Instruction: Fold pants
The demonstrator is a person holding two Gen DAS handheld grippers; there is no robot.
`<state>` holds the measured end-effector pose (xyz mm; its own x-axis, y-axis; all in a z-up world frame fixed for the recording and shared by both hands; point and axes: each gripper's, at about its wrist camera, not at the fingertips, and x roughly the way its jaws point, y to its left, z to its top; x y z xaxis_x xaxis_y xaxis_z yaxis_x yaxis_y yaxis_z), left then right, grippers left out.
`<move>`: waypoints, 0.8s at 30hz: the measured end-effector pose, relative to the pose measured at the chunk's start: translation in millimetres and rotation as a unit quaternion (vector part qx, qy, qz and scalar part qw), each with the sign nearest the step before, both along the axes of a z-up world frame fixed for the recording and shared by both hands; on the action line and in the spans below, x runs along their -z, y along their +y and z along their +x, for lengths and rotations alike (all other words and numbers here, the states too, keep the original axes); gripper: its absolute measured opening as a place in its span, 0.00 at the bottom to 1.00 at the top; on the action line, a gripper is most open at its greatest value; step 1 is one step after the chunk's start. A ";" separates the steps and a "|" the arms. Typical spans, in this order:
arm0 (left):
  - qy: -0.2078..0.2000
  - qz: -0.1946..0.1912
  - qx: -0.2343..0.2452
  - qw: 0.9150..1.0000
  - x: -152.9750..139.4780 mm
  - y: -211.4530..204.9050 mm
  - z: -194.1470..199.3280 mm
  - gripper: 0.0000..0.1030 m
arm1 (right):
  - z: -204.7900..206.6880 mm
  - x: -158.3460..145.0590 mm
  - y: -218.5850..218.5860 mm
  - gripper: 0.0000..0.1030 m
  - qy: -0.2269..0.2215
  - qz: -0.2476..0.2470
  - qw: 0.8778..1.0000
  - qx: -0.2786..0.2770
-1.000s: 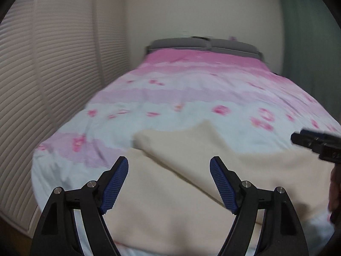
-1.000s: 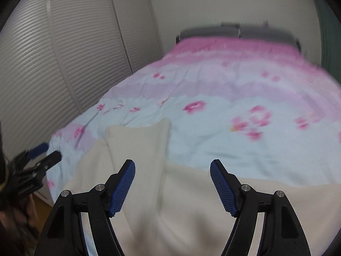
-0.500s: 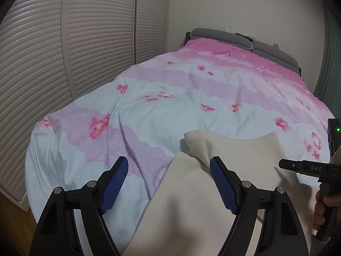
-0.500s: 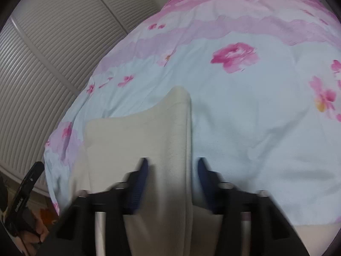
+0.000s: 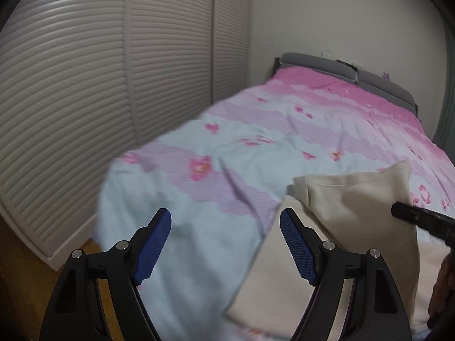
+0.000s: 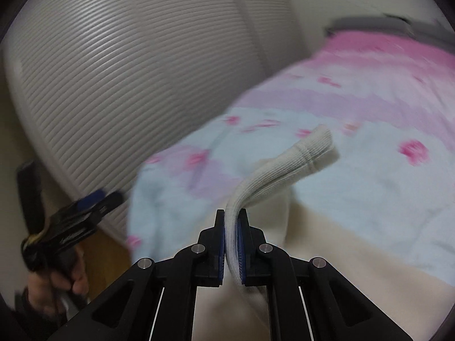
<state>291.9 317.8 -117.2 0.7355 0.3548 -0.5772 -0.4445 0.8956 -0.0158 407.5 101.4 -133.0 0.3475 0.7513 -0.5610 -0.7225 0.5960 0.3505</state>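
Cream pants [image 5: 349, 221] lie at the near end of the bed, their ribbed cuff end raised. My right gripper [image 6: 231, 244] is shut on the pant leg near its ribbed cuff [image 6: 312, 147], lifting it off the bed. The right gripper also shows in the left wrist view [image 5: 421, 218] at the right edge, over the pants. My left gripper [image 5: 226, 244] is open and empty, hovering left of the pants' left edge above the duvet. The left gripper also shows in the right wrist view [image 6: 82, 210] at the far left, held by a hand.
The bed has a pink, lilac and pale blue floral duvet [image 5: 256, 153] and a grey headboard [image 5: 341, 68]. Louvred closet doors [image 5: 99, 85] run along the left side. Wood floor [image 5: 93, 253] shows past the bed's near left corner.
My right gripper has closed on the pant leg near the cuff and lifted it. My left gripper has swung left, off the pants, and stays open.
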 end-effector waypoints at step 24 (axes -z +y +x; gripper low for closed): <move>0.005 -0.009 -0.030 0.999 16.9 40.5 -77.5 0.77 | -127.7 76.0 61.8 0.42 -0.034 -0.090 0.994 -0.048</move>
